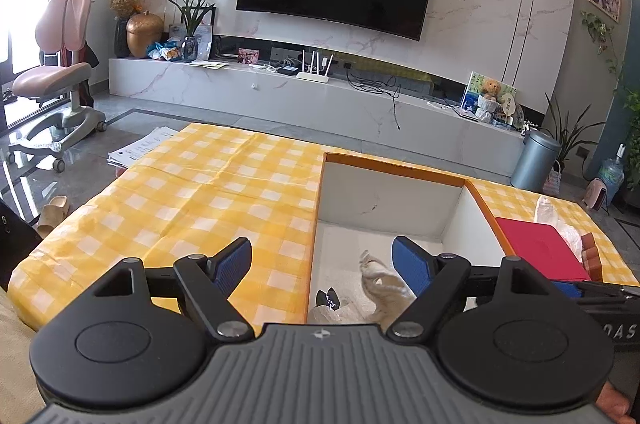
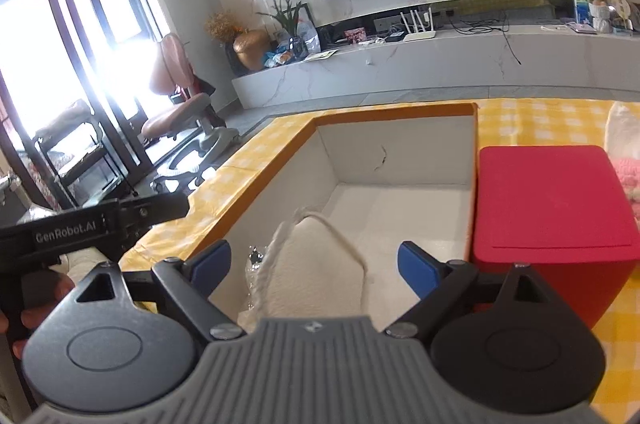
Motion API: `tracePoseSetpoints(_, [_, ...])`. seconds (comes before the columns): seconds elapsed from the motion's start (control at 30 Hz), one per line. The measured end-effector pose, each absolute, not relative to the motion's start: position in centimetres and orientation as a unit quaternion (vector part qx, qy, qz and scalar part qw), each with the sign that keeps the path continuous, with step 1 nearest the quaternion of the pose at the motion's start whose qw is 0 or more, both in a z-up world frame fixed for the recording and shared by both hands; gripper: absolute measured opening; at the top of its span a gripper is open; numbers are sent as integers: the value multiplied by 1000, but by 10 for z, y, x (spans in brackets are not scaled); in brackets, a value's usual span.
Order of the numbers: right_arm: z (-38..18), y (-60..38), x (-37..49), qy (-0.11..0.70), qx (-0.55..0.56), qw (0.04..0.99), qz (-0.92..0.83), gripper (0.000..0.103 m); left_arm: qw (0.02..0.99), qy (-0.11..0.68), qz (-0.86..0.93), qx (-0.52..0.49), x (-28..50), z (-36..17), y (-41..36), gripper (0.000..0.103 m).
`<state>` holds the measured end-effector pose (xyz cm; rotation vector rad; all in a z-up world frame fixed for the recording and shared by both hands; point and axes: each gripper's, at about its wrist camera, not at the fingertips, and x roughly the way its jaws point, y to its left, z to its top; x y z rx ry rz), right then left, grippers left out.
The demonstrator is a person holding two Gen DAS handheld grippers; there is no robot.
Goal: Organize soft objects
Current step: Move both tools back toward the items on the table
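Right gripper [image 2: 314, 266] jaws wide, nothing clamped; cream knit item [image 2: 316, 264] sits loose between fingers, inside orange-rimmed box [image 2: 400, 111].
Left gripper [image 1: 322, 262] also spread wide, empty, hovering over box near edge.
Box floor: crumpled beige cloth [image 1: 380, 280], small black item [image 1: 328, 298], clear plastic bit, unclear what.
Judgement: some soft items in box, drop looks done.
Farther right, beyond red box [image 2: 552, 199]: pink knit thing [image 2: 630, 179] and white soft piece [image 2: 622, 131] on yellow check cloth [image 1: 200, 191], likely left to collect.

Daylight is flooding through the window [image 2: 60, 71], blowing out to glare; fisheye distortion is bending edges; the frames are staying mostly sharp.
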<state>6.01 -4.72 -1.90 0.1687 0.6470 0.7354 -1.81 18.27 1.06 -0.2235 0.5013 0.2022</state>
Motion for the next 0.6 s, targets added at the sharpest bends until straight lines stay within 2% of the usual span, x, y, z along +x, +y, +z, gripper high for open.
tracePoseSetpoints(0.43, [7,-87,54,259,94,911,306,89,965,212,99,-118,-27,23,172,94])
tracePoseSetpoints(0.6, [18,-110,50,238,99,926,277,89,972,187,105,-92,-34,40,149,94])
